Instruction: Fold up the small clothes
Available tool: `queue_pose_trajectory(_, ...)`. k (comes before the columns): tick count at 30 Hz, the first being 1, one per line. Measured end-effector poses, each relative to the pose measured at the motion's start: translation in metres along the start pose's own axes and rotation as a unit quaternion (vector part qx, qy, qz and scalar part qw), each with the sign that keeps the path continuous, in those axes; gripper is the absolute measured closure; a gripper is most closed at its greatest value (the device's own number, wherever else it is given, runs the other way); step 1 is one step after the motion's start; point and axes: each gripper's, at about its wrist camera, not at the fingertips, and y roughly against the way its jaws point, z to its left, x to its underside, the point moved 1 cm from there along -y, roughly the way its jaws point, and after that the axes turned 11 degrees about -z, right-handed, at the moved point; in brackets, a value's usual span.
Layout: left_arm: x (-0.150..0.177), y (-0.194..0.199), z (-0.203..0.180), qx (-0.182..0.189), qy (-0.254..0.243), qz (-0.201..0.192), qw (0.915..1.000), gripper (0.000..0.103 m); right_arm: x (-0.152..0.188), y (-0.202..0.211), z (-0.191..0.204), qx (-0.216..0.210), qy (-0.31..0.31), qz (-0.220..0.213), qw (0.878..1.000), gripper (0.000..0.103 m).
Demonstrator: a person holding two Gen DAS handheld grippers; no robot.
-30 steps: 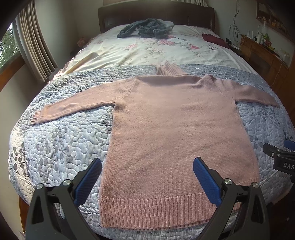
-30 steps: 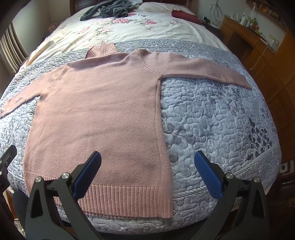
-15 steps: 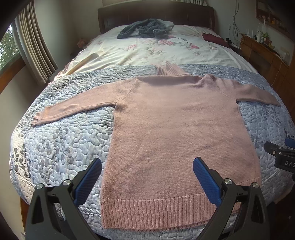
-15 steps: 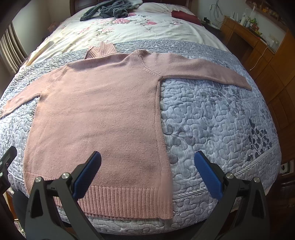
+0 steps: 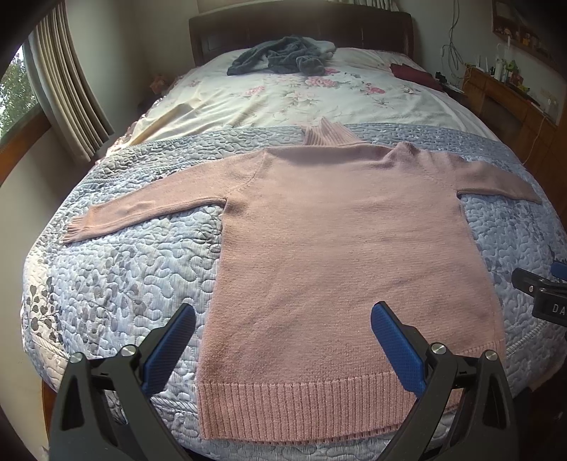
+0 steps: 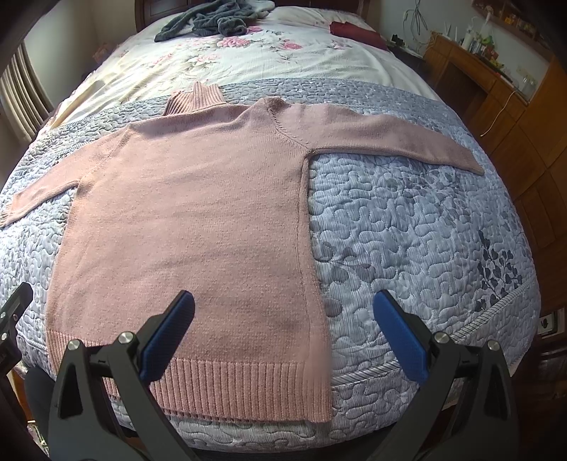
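A pink knit sweater (image 5: 340,248) (image 6: 198,220) lies flat on a blue-grey quilt (image 5: 117,283) (image 6: 407,227), both sleeves spread out sideways and its ribbed hem at the near bed edge. My left gripper (image 5: 283,315) hovers open above the hem's left part, holding nothing. My right gripper (image 6: 283,305) is open too, over the sweater's lower right corner. The right gripper's body (image 5: 542,294) shows at the right edge of the left wrist view.
A dark grey garment pile (image 5: 280,58) (image 6: 209,17) and a dark red cloth (image 5: 414,72) (image 6: 358,30) lie on the floral sheet near the headboard. Wooden furniture (image 6: 496,92) stands right of the bed, curtains (image 5: 67,81) and a window at the left.
Both grippers have drawn back slightly and risen a little; the sweater sits a bit lower in each view. Nothing was taken hold of.
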Motion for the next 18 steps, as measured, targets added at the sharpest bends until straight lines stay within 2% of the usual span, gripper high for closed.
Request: queue_pose_trajectory(18,0.0016,-0.0014,-0.0013,-0.001,-0.002,0.001,1.0,0.004,-0.0003,0.0,0.0003,-0.001,-0.001,0.001,1.0,0.003)
